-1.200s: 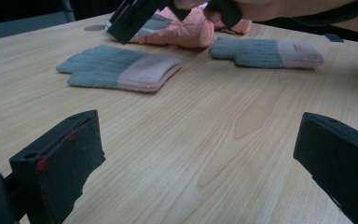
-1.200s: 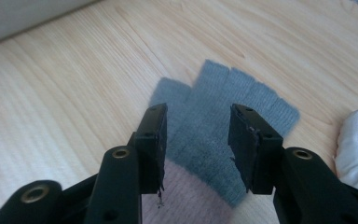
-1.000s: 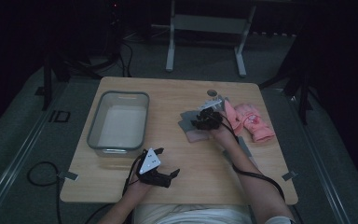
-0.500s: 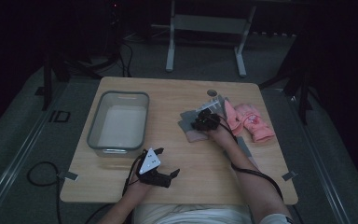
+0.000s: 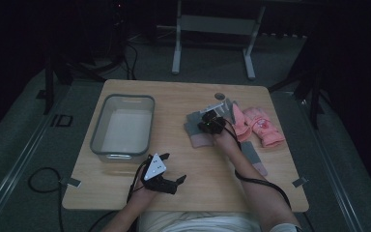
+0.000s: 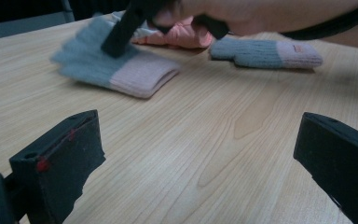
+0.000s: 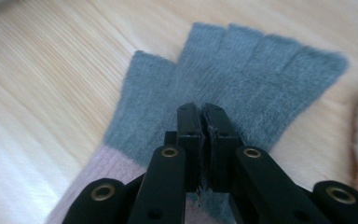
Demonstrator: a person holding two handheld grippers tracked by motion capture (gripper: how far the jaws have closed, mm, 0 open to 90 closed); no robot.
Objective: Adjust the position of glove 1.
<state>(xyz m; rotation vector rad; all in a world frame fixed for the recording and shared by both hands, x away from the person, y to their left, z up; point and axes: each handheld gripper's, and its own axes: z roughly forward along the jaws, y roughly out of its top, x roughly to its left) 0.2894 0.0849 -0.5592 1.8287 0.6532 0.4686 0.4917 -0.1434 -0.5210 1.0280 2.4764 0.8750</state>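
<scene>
A grey knit glove with a pink cuff point(image 5: 196, 130) lies flat at mid-table, fingers pointing away from the person. My right gripper point(image 5: 207, 123) rests on its palm point(image 7: 242, 70), jaws pressed together with a tuft of grey knit between them point(image 7: 204, 112). In the left gripper view that glove point(image 6: 107, 65) sits at the upper left under the right gripper point(image 6: 119, 37). A second grey glove point(image 5: 253, 157) point(image 6: 265, 52) lies by the right forearm. My left gripper point(image 5: 174, 167) hovers open near the front edge, nothing between its jaws point(image 6: 205, 154).
A clear plastic bin point(image 5: 96, 130) stands on the left half of the table. Two pink gloves point(image 5: 258, 125) point(image 6: 182, 35) lie at the right, beyond the right hand. A round hole point(image 5: 219, 96) is in the tabletop near the back edge.
The right hand has shifted very slightly over the grey glove. The left gripper has stayed where it was, open.
</scene>
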